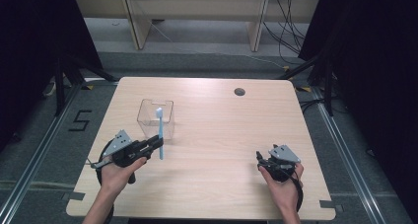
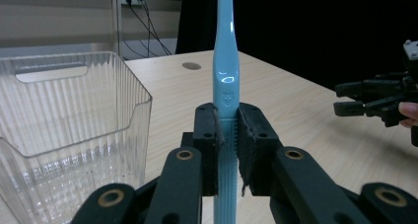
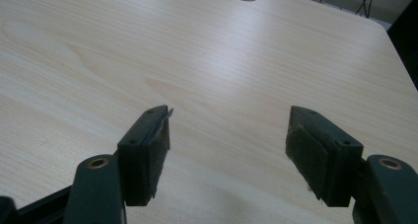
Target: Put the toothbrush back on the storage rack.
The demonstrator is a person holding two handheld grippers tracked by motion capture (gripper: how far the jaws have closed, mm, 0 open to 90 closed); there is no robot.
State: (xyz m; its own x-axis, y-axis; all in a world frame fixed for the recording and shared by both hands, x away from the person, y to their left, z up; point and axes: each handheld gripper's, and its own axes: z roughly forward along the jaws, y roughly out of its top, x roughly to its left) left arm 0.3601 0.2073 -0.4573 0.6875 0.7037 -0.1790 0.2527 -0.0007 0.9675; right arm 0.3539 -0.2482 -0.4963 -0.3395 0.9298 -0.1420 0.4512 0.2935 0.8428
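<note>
Gripping a light blue toothbrush (image 2: 226, 81) by the ribbed lower part of its handle, the left claw (image 2: 227, 135) has both pads pressed tight against it. The brush stands upright, long axis vertical, with its white bristled head (image 1: 159, 112) at the top and its tail hanging a little below the claw. In the high view this claw (image 1: 156, 143) sits over the near left part of the desk (image 1: 222, 135), held by the person's left hand (image 1: 118, 172).

Just beyond the brush and slightly to its left stands a clear plastic bin (image 1: 156, 118) with ribbed walls and an open top. Seen from above, the brush head lines up with the bin's near right wall; whether it is over the opening or just short of the rim cannot be told. The left hand is by far the nearer to the bin, and nothing stands between brush and bin.

Well apart, at the near right of the desk, the right claw (image 3: 226, 150) is wide open and holds nothing, pointing across bare wood. A round cable hole (image 1: 239, 92) lies near the far edge.
</note>
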